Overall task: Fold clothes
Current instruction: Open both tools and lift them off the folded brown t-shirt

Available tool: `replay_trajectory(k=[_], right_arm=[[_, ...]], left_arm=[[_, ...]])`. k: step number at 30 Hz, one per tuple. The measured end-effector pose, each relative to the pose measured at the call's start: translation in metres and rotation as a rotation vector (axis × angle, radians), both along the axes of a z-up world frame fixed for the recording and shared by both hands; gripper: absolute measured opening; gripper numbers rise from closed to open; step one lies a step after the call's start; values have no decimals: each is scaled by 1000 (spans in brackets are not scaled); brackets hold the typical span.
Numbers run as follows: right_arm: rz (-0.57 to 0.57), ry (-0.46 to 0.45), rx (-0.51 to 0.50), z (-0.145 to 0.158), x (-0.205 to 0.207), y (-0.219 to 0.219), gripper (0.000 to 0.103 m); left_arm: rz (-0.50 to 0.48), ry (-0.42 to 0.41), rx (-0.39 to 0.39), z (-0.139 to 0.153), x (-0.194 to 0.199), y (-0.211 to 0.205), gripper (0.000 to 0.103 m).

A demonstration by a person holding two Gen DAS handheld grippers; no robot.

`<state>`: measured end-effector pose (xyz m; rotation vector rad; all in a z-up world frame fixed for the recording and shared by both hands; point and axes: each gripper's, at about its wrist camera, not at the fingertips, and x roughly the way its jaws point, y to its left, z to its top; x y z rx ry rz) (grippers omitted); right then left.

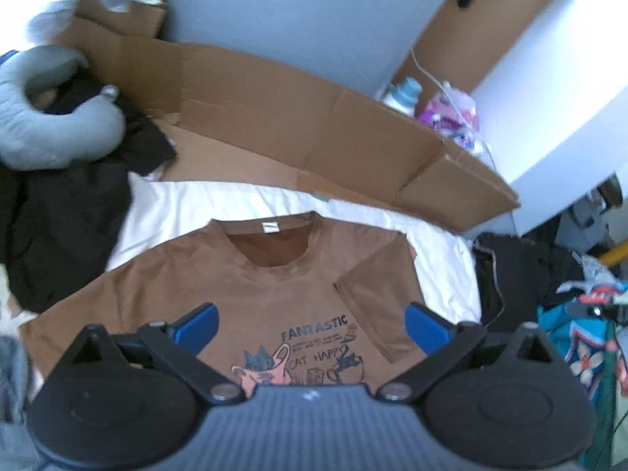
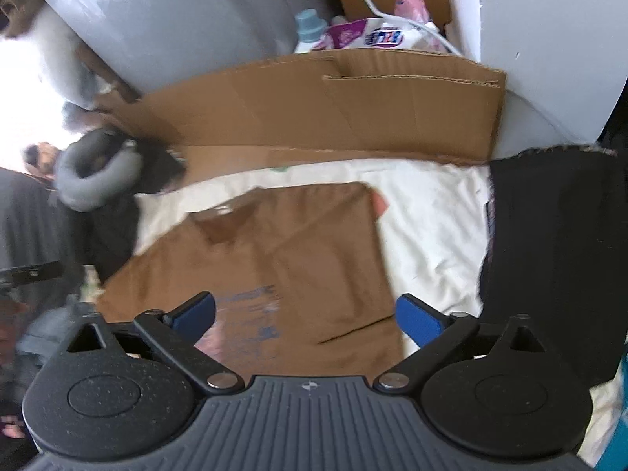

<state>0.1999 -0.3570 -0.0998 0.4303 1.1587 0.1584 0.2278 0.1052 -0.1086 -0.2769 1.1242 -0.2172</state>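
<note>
A brown T-shirt [image 1: 243,286] with a cat print lies face up on a white sheet [image 1: 176,204], collar toward the cardboard. Its right side and sleeve [image 1: 376,298] are folded inward over the chest; the left sleeve lies spread out. My left gripper [image 1: 312,325] hangs above the print, open, blue pads wide apart with nothing between them. In the right wrist view the same shirt [image 2: 298,251] shows its straight folded right edge. My right gripper [image 2: 306,314] is open above the shirt's lower right part, holding nothing.
A flattened cardboard box [image 1: 298,129] stands along the far edge of the sheet. A grey neck pillow [image 1: 51,117] and black clothes [image 1: 66,216] lie at the left. More dark clothing [image 2: 549,243] lies at the right. A bottle [image 2: 308,31] and packets sit behind the cardboard.
</note>
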Motion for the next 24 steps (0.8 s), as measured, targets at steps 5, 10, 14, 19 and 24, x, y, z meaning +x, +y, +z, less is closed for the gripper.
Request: replay_trajectory(k=[5,10,14,19,24], right_arm=[[36,-42,-17,57,-17,3,102],[45,-63,-37,105,-37,2,102],[55,-88,-44,133,-54,1,102],[106,-122,-84,159,-78,7,102],[142,-151,-86,174,-98,15,102]], left_arm=[[41,-6,-12,39,-25,22,102],[73,-20,3,75,-60,39,102],[92,-34,9,94,-89,49,102],[134,-60,-13,107,-127,59,102],[177,-76,12,109,-156,64,102]])
